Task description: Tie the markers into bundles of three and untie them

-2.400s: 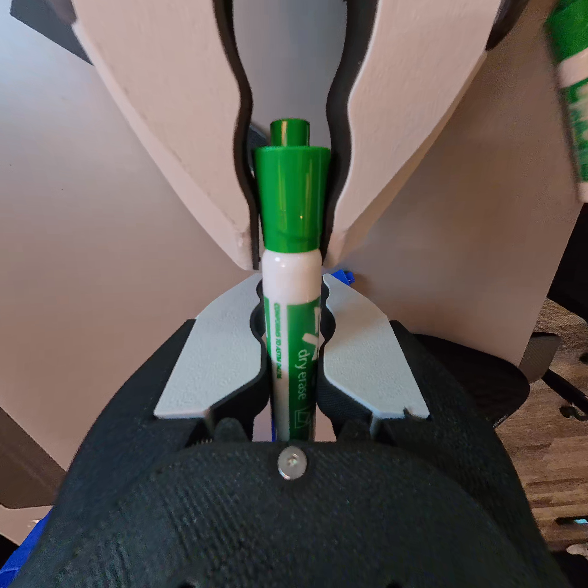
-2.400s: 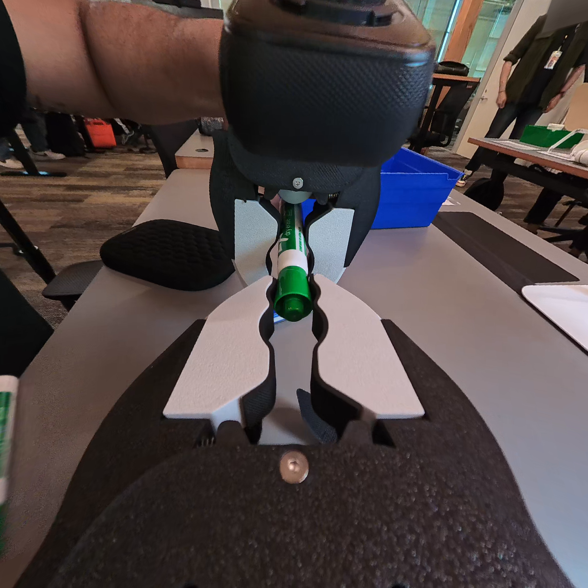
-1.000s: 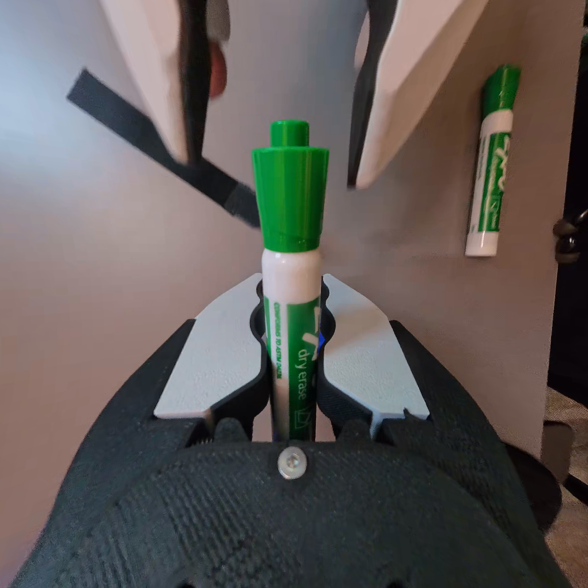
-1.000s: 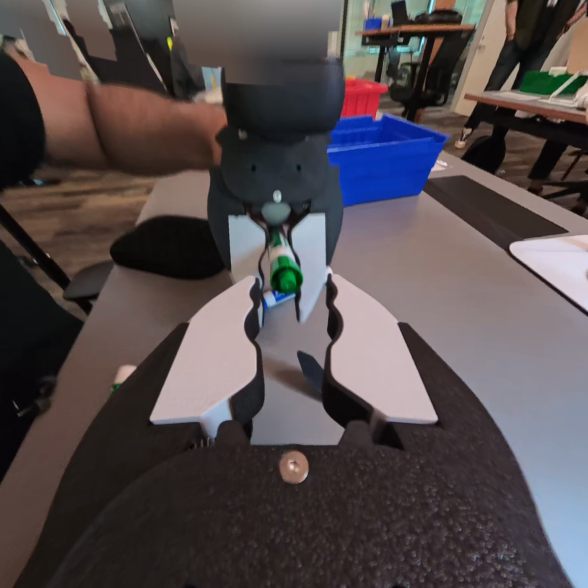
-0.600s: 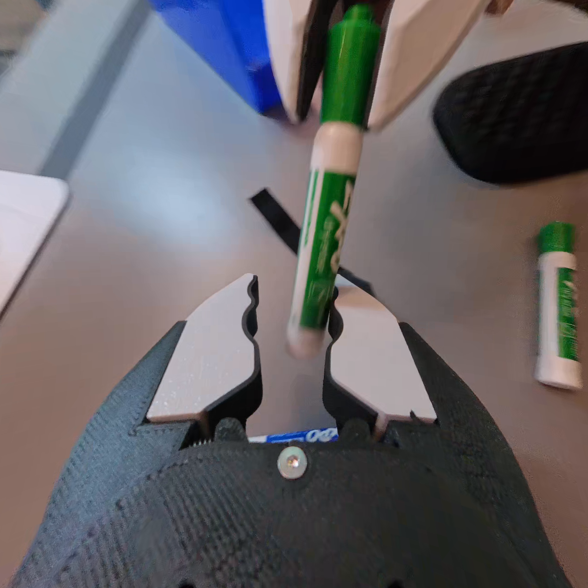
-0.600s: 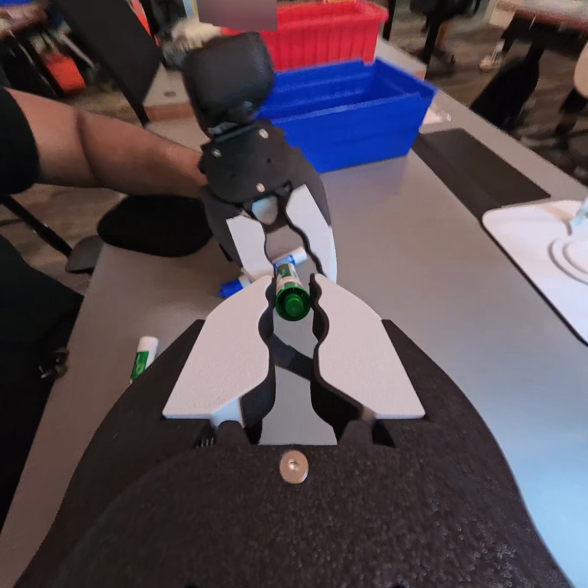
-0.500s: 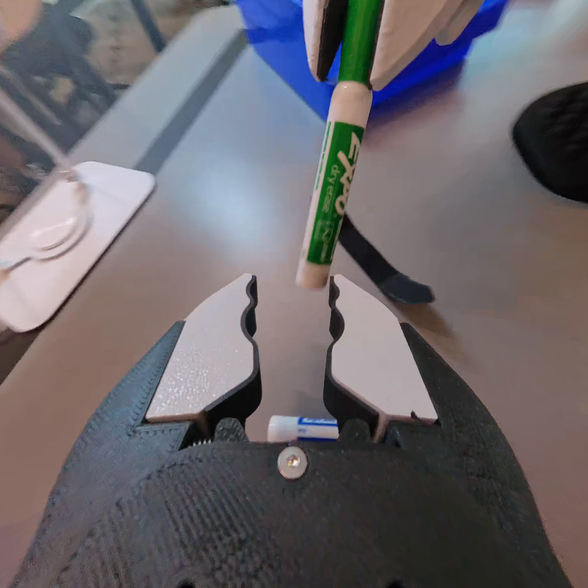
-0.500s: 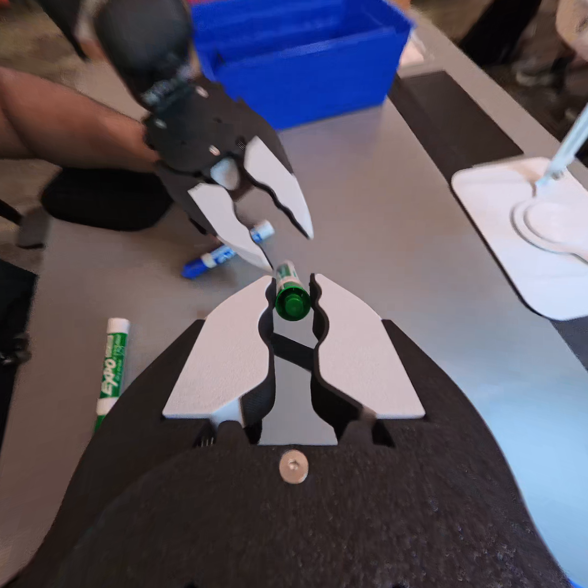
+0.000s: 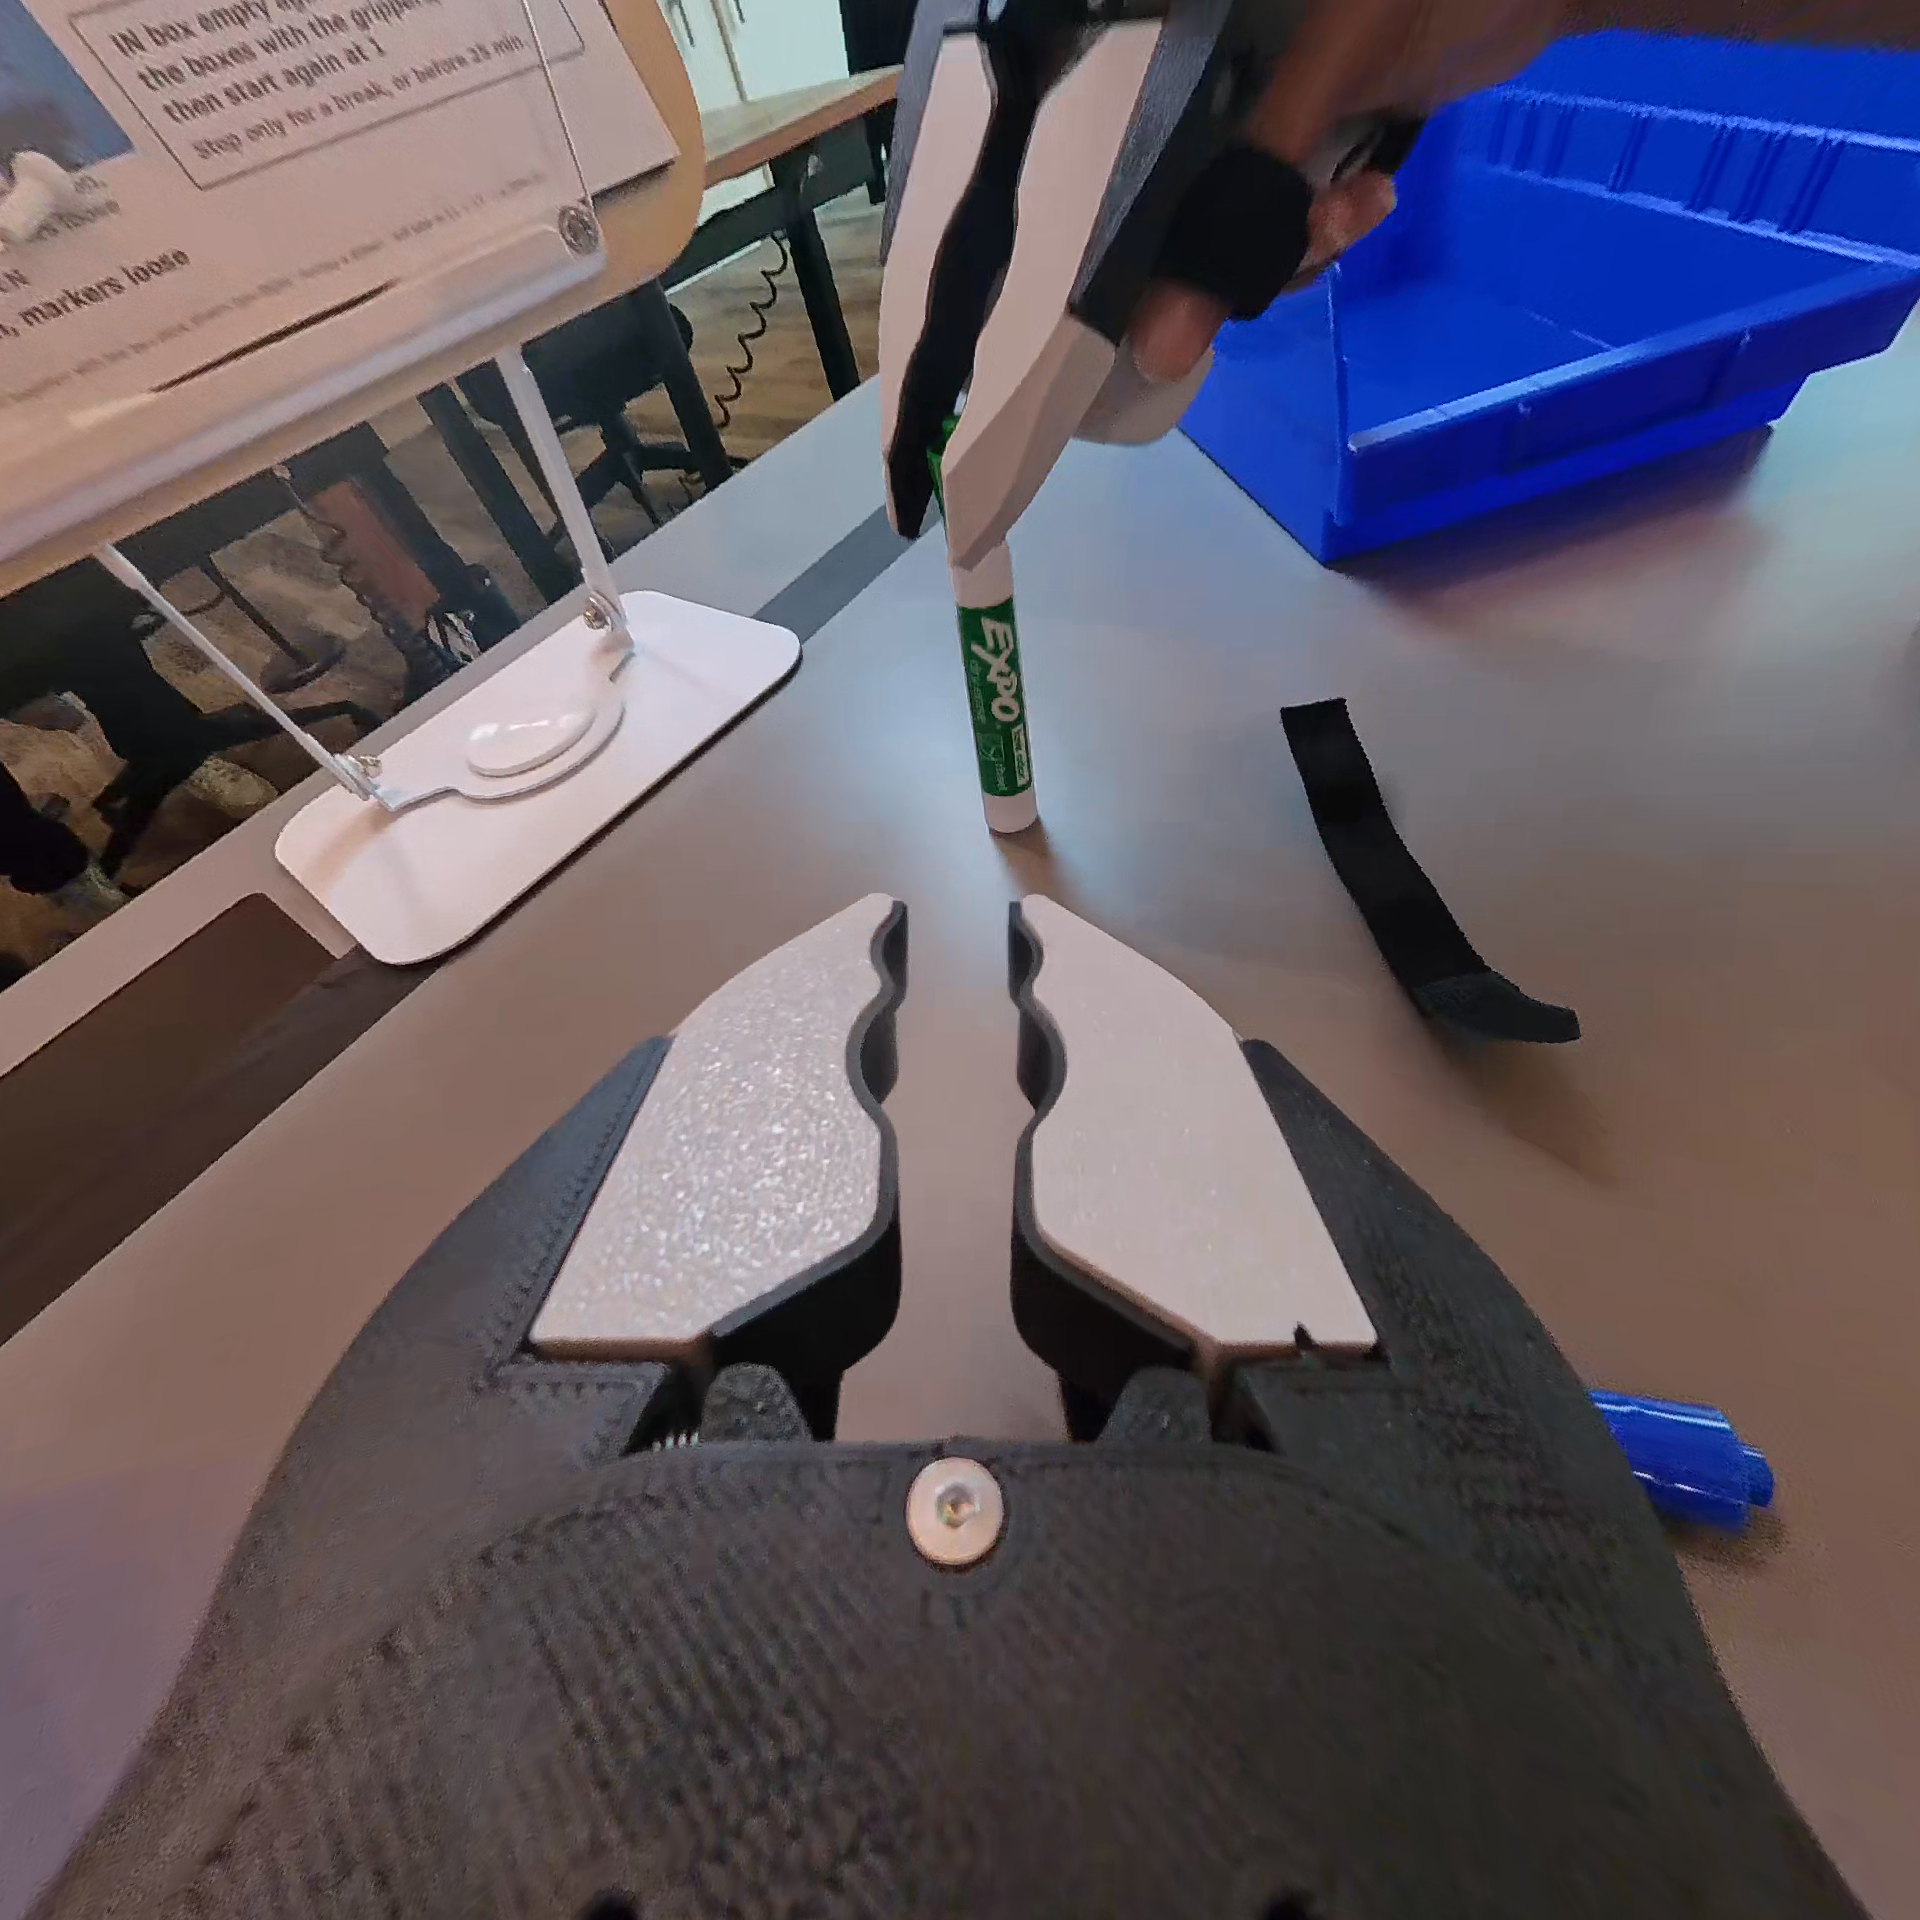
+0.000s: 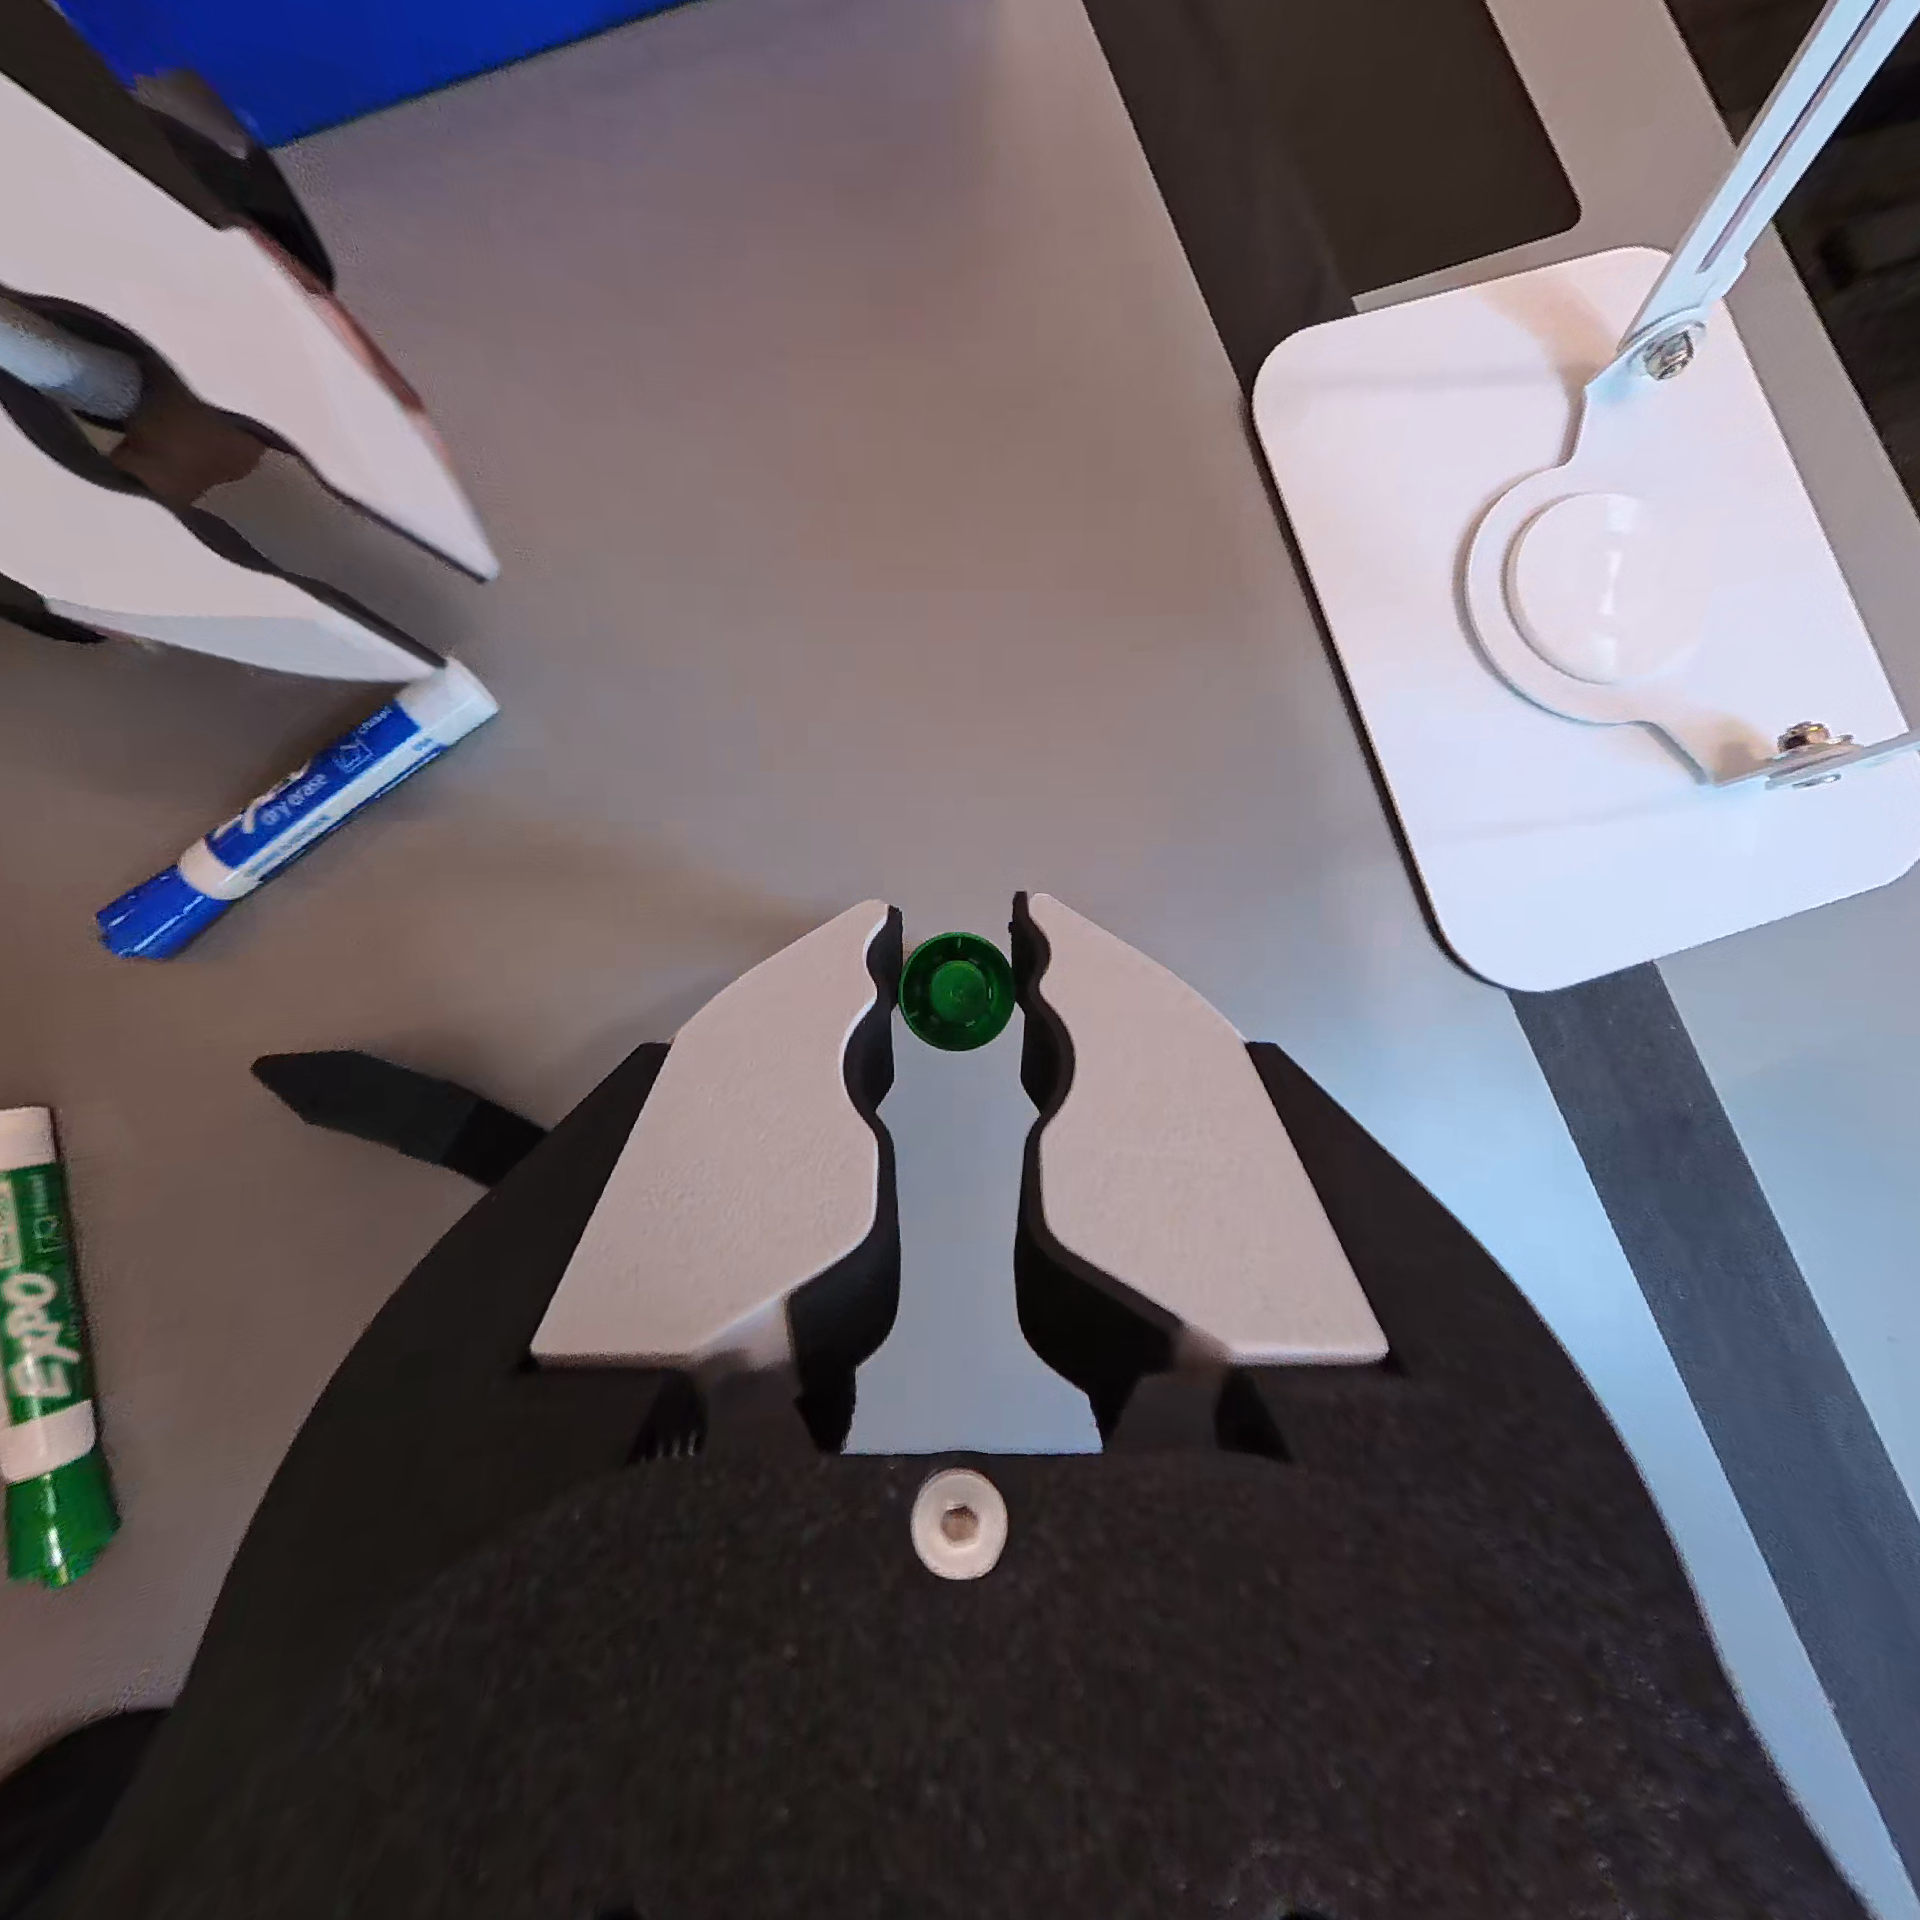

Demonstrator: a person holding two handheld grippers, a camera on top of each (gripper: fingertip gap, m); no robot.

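Green marker [image 9: 995, 709] stands upright, butt end on the table [image 9: 1558, 644], cap pinched in my right tongs [image 10: 954, 925]. My left tongs [image 9: 954, 920] are spread, empty. Black strap [image 9: 1392, 883] just beside; blue marker [image 10: 301, 810] and second green marker [image 10: 47, 1340] lie loose.

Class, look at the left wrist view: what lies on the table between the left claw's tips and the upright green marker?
Nothing: only bare grey table separates the open left claw from the green marker.
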